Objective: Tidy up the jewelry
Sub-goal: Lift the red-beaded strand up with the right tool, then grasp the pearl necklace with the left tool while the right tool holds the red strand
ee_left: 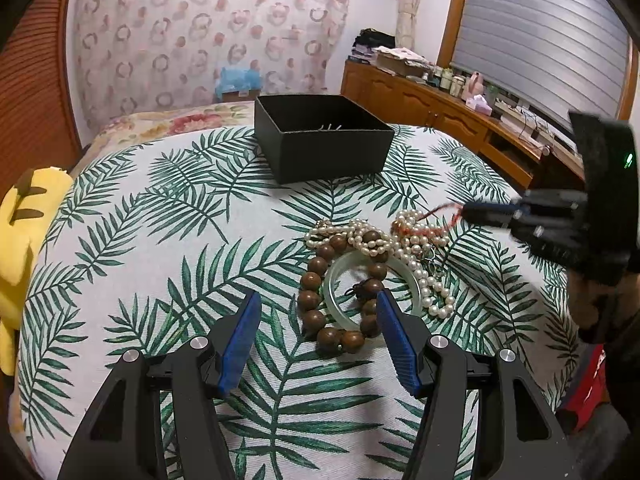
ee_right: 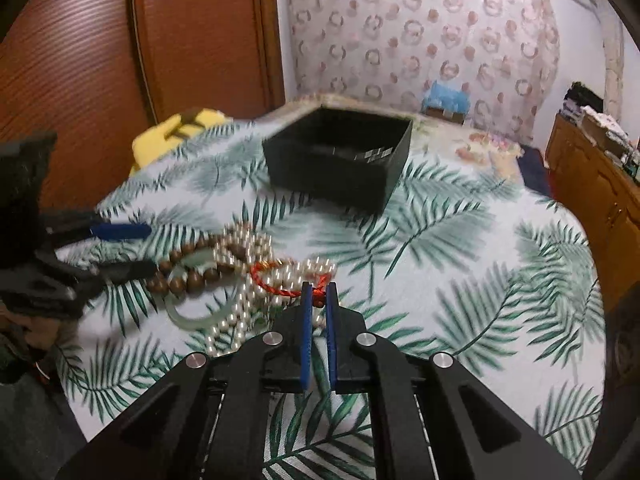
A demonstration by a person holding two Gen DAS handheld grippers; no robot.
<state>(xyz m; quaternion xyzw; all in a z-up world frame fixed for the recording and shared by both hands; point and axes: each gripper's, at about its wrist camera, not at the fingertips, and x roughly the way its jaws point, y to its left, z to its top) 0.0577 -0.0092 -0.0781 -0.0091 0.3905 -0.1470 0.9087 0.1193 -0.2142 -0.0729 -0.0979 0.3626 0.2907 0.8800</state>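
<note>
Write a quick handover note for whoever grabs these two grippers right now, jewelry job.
Right gripper: shut on the red cord bracelet, at the pile's edge.
Left gripper: open, empty, poised by the wooden bead bracelet and jade bangle.
Pearl strands lie tangled with them on the leaf-print cloth.
Black box sits behind, open; something small and pale inside, unclear what.
Left: move every piece into the box.

Left gripper [ee_left: 318, 312] jaws apart; right gripper [ee_right: 319, 294] jaws seemingly clamped.
</note>
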